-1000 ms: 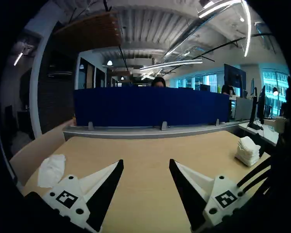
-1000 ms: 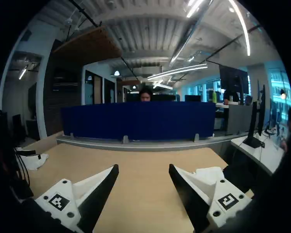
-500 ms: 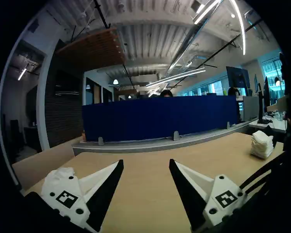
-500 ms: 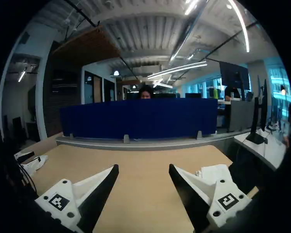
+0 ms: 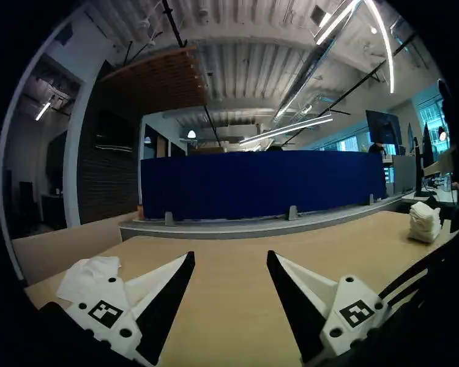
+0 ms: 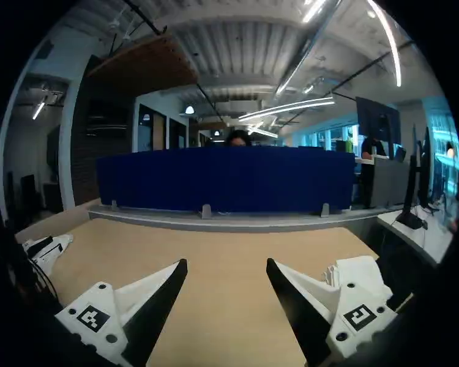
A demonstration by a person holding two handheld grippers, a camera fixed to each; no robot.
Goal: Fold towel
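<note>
My left gripper (image 5: 229, 269) is open above a light wooden table (image 5: 229, 257), nothing between its fingers. A crumpled white towel (image 5: 89, 272) lies on the table at the lower left, partly behind the left finger. A stack of folded white towels (image 5: 424, 221) sits at the table's far right edge. My right gripper (image 6: 226, 275) is open too, over the same table (image 6: 223, 251). The folded stack (image 6: 355, 272) lies just behind its right finger. At the left edge the crumpled towel (image 6: 49, 252) shows beside the other gripper (image 6: 37, 246).
A blue divider panel (image 5: 260, 183) runs along the table's far side, on a grey rail. A person's head (image 6: 237, 139) shows above it. Monitors (image 6: 413, 183) and other desks stand to the right. Black cables (image 5: 413, 275) cross the lower right.
Both grippers have dropped lower and tilted up toward the ceiling. In the left gripper view the crumpled towel slid closer to the left finger and the folded stack moved to the right edge.
</note>
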